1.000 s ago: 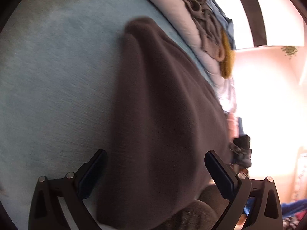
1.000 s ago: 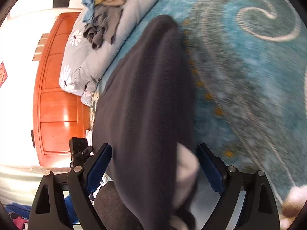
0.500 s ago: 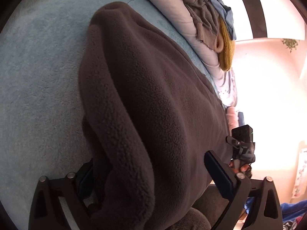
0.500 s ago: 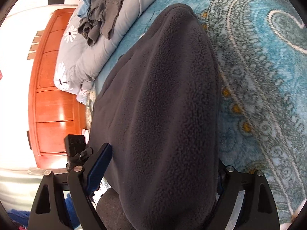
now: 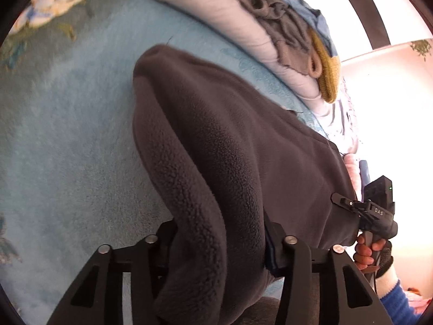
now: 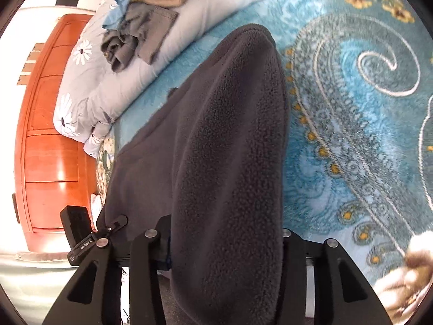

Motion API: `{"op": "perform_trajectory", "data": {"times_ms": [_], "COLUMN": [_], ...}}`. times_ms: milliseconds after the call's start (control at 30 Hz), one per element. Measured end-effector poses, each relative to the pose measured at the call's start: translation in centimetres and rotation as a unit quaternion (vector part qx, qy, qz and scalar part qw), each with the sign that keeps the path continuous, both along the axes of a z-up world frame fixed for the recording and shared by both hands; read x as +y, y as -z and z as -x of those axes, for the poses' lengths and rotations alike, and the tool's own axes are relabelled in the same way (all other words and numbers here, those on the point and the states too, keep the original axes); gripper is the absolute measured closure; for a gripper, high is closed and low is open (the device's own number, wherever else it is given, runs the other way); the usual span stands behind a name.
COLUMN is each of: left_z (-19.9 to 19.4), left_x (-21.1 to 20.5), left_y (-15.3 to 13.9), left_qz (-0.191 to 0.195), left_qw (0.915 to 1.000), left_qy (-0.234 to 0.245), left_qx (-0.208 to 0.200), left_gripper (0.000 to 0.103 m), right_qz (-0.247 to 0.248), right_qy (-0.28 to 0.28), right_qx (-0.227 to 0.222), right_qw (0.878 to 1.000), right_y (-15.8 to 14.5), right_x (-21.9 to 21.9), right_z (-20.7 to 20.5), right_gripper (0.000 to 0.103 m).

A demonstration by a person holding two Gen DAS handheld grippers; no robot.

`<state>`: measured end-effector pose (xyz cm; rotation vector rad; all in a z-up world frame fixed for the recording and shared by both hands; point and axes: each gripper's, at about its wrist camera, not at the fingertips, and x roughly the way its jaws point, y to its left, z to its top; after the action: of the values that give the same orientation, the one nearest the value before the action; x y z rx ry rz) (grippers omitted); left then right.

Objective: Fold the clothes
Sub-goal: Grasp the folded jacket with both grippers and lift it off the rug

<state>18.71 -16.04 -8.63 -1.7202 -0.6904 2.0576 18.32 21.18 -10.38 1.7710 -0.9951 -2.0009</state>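
Note:
A dark grey fleece garment lies stretched across a blue patterned blanket. My left gripper is shut on a thick fold of the fleece at its near edge, fabric bunched between both fingers. In the right wrist view the same fleece runs away from the lens, and my right gripper is shut on its near edge too. The right gripper's body, held by a hand in a blue sleeve, shows at the far right of the left wrist view. The fingertips are buried in fabric.
A pale floral duvet lies rolled along the far side, with a pile of grey, blue and mustard clothes on it. An orange wooden cabinet stands beyond the bed's edge. The blanket extends to the right.
Both grippers went from wide open around the fleece to shut on its near edge. The fleece has bunched up between the fingers, and both cameras have shifted a little over the blanket.

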Motion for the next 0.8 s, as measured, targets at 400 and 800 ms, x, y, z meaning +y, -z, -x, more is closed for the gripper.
{"op": "perform_trajectory", "data": {"times_ms": [400, 800], "left_z": [0.1, 4.6], "left_x": [5.3, 23.1], "left_y": [-10.1, -16.1], "left_qz": [-0.011, -0.072], "left_qw": [0.9947, 0.9788], "left_qy": [0.030, 0.125], "left_qx": [0.097, 0.146], "left_gripper": [0.057, 0.058], "right_qz": [0.035, -0.020], "right_qy": [0.020, 0.054], "right_qx": [0.078, 0.170], "right_qw": [0.996, 0.984], "right_y": [-7.6, -17.4], "right_x": [4.2, 20.2], "right_z": [-2.2, -3.5], "right_gripper": [0.058, 0.059]}}
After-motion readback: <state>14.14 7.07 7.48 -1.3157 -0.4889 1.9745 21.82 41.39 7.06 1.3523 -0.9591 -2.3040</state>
